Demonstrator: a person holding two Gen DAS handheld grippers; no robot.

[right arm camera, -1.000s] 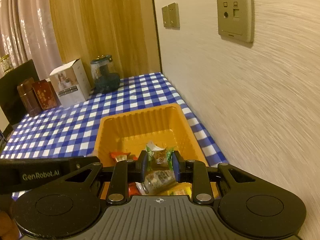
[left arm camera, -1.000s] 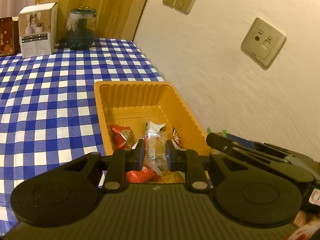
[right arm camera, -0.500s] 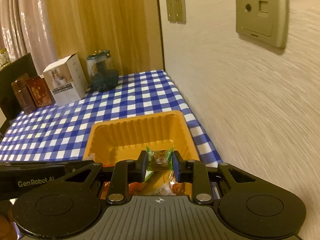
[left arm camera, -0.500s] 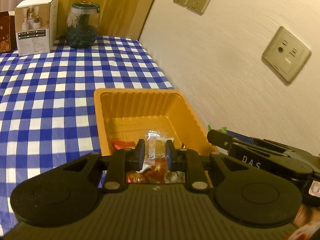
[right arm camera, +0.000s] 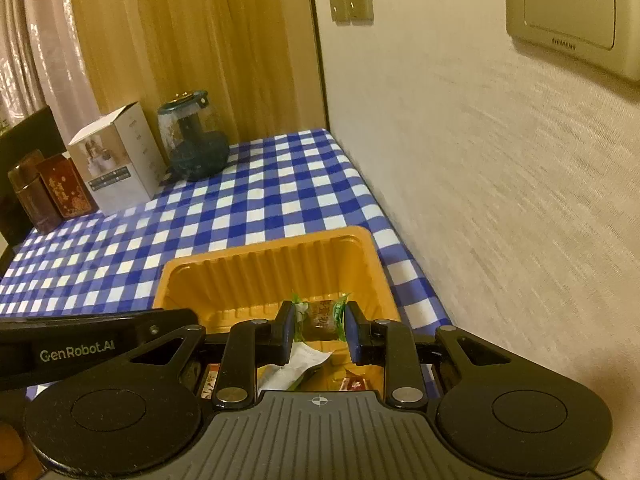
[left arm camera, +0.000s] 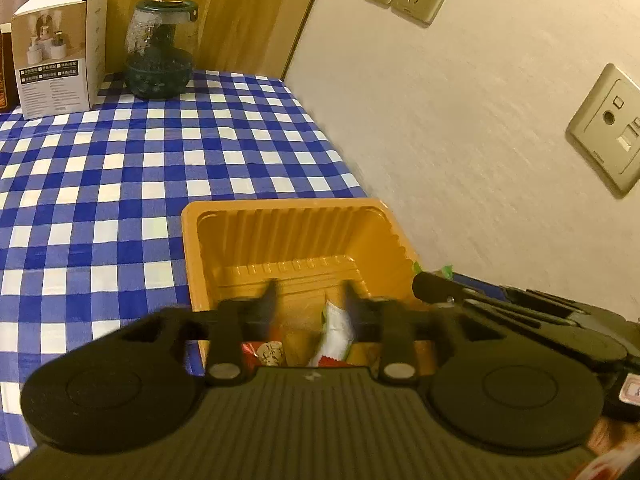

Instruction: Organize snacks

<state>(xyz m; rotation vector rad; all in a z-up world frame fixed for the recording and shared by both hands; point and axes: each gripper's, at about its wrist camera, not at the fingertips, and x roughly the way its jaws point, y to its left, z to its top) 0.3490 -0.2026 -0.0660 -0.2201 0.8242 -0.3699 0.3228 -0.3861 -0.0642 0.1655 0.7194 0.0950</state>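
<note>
Lying pinched inside right claw [right arm camera: 319,330]: green-ended snack [right arm camera: 320,314].

Bare checked cloth [left arm camera: 120,184] left of tray [left arm camera: 288,220]; wall [left arm camera: 460,140] close right

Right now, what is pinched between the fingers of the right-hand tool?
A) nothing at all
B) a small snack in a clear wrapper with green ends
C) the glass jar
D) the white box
B: in the right wrist view the right gripper has its fingers closed on a clear-wrapped snack with green ends, held over the orange tray.
</note>
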